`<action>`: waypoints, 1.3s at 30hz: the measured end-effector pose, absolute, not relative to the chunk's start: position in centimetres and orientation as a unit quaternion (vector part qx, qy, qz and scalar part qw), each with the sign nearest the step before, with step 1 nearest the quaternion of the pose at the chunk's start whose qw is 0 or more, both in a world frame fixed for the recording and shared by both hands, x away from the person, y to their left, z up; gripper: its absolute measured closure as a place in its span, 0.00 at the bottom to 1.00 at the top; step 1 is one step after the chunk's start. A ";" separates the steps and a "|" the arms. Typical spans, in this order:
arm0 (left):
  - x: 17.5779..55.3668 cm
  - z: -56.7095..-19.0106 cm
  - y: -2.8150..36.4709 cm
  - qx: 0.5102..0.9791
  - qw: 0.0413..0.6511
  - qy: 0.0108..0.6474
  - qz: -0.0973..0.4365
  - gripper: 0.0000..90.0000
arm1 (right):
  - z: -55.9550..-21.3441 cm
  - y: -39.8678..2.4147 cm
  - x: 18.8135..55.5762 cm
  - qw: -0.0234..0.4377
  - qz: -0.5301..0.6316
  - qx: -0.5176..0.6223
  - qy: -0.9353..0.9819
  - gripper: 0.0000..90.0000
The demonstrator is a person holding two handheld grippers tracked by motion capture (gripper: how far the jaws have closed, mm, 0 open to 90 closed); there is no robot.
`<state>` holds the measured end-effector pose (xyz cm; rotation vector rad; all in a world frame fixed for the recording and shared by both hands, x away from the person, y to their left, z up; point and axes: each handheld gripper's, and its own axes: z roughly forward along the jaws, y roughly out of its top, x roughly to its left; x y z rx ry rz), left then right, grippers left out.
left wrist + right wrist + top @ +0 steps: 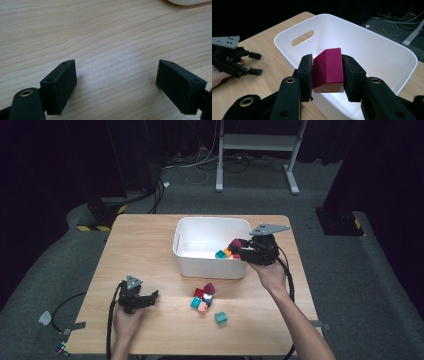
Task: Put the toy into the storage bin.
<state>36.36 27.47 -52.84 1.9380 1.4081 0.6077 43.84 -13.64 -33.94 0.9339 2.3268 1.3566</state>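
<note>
My right gripper point(327, 72) is shut on a magenta roof-shaped block point(329, 70), held above the near right rim of the white bin point(367, 45). From the high view the same block point(235, 243) hangs over the bin point(210, 227), just past my right gripper point(242, 251), with teal and orange blocks point(223, 253) lying inside below it. My left gripper point(150, 297) rests on the table at the front left, open, its jaws point(116, 82) wide apart over bare wood. A small heap of coloured blocks point(202, 298) lies in front of the bin.
A lone teal block point(221, 318) sits near the heap, toward the front edge. The wooden table point(145, 245) has bare room at its left half. Cables and a white stand's legs point(255, 142) are on the floor beyond.
</note>
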 end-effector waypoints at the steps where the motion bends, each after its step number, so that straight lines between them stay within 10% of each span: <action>1: 36.4 -52.8 27.5 0.741 0.329 0.538 0.232 0.19 | -33.8 -13.5 44.1 0.145 0.472 0.325 0.807 0.71; 39: 36.4 -52.8 27.4 0.741 0.328 0.538 0.233 0.19 | -34.4 -10.4 51.3 0.150 0.422 0.382 0.809 0.70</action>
